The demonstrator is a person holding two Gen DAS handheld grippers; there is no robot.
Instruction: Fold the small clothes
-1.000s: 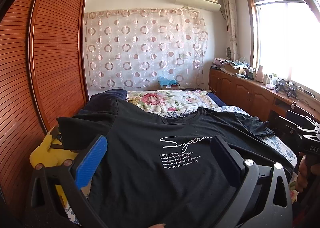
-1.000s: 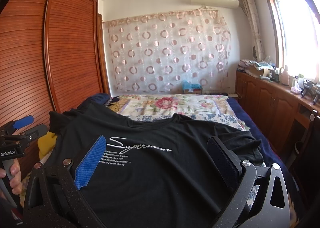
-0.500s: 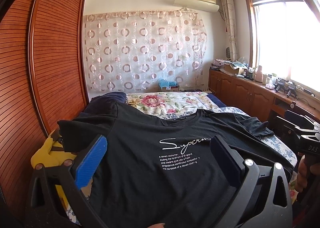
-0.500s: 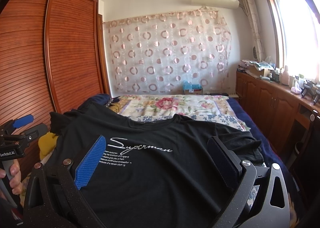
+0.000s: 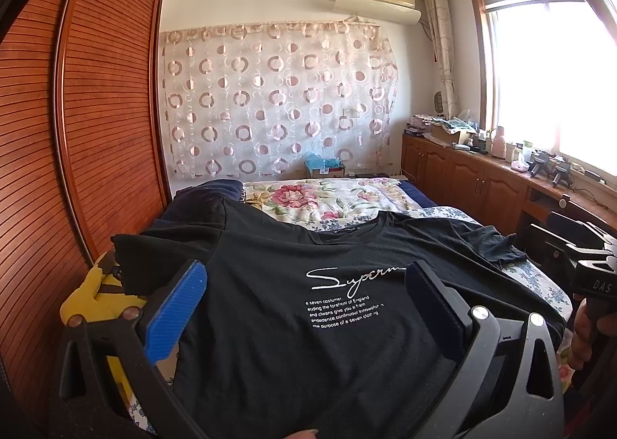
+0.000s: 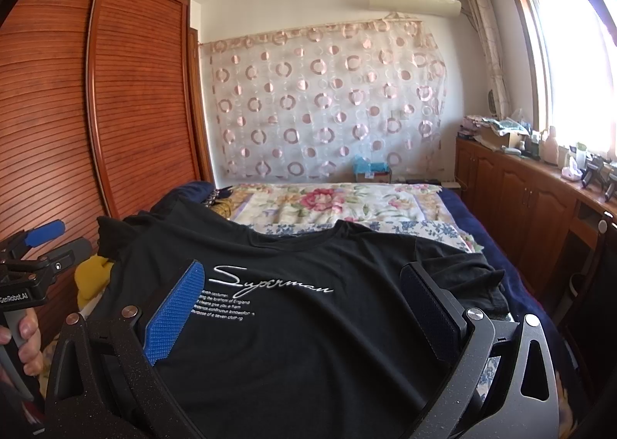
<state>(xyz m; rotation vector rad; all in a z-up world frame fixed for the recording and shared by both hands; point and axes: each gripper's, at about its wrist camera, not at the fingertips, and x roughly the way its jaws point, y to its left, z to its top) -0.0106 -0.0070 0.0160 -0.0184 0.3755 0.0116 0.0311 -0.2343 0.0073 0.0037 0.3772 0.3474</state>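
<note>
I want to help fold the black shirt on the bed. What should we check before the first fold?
1. Black cotton T-shirt lies print side up: ok.
2. Right sleeve flat: not ok, bunched.
3. Left tool open, nothing held: ok.
4. Right tool open, nothing held: ok.
5. Yellow object clear of the left sleeve: not ok, partly under it.
6. Bottom hem straight: cannot tell, hidden.

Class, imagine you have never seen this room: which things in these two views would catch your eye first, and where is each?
A black T-shirt with white script lettering lies spread face up across the near end of the bed. Both open grippers frame it, the left gripper and right gripper, each with one bright blue pad. Behind, a curtain dotted with pink rings covers the far wall.
</note>
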